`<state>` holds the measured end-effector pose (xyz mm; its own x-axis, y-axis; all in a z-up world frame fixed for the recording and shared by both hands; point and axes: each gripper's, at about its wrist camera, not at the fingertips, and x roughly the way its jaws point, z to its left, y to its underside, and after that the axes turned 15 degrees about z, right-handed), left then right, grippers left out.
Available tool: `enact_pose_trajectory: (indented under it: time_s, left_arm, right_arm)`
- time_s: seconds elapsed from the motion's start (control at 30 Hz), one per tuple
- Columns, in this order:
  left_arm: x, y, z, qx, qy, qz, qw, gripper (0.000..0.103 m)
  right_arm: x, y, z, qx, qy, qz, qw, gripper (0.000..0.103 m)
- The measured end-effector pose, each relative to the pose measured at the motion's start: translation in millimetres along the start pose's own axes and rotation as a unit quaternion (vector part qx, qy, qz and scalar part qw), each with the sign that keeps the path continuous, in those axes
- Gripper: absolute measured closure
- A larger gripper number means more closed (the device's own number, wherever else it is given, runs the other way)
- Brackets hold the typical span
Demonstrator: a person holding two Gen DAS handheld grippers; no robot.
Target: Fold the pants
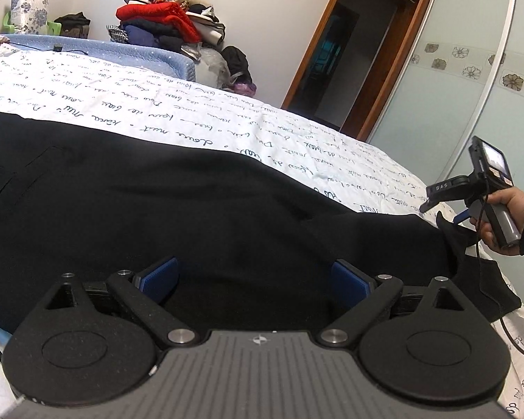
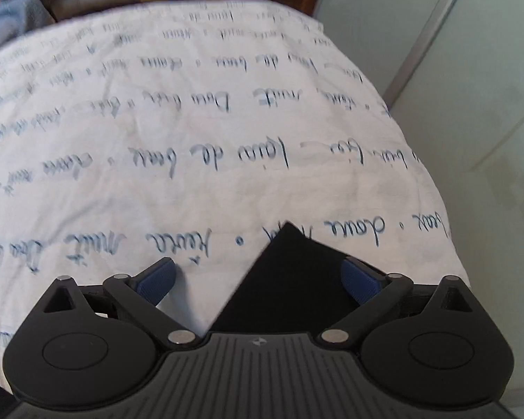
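Left tool [image 1: 253, 279]: jaws spread wide, blue pads [image 1: 159, 277] standing apart over the black cloth, nothing pinched between them. Right tool [image 2: 260, 281]: jaws likewise wide; a pointed corner of the black cloth lies in the gap, nearer the right-hand pad [image 2: 361, 281], and no pad presses on it. In the left wrist view the right tool shows again at the far right edge, held in a hand [image 1: 499, 223] with a dark sleeve, a cable trailing down from it. Pants [image 1: 199, 202]: black, spread flat across the near side of the bed, a slanted pocket opening visible toward the left, one end reaching the bed's right edge by the right tool. Bed cover [image 1: 129, 94]: white, printed with lines of dark handwriting, lightly wrinkled. Beyond it, a blue padded bed edge [image 1: 146, 52]. Against the far wall, a heap of clothes [image 1: 171, 17] with a red knitted piece on top. Cushion with floral print [image 1: 29, 10] at the upper left, below a window. Wooden door frame [image 1: 318, 52] opening onto a dark room. Pale sliding panel [image 1: 454, 104] with a flowered band to the right of the bed.
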<state>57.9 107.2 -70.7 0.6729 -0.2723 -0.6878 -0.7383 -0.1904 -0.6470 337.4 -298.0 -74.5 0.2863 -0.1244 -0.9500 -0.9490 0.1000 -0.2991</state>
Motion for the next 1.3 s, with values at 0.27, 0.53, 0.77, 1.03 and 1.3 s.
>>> enact_pose_trajectory:
  time_s: [0.27, 0.53, 0.77, 1.03, 1.3]
  left_arm:
    - [0, 0, 0, 0.000, 0.000, 0.000, 1.0000, 0.007]
    - [0, 0, 0, 0.000, 0.000, 0.000, 1.0000, 0.006]
    - [0, 0, 1, -0.001, 0.001, 0.000, 1.0000, 0.005]
    - [1, 0, 4, -0.003, 0.005, -0.001, 1.0000, 0.004]
    - [3, 0, 3, 0.000, 0.002, 0.002, 1.0000, 0.002]
  right_arm:
    - [10, -6, -7, 0.022, -0.017, 0.036, 0.999, 0.050]
    - [5, -16, -14, 0.043, -0.039, 0.057, 0.997, 0.083]
    - [3, -8, -20, 0.060, -0.047, 0.037, 0.996, 0.098]
    - [-60, 33, -65, 0.107, -0.164, -0.049, 0.979, 0.100]
    - [-79, 74, -117, 0.143, -0.226, -0.039, 0.963, 0.098]
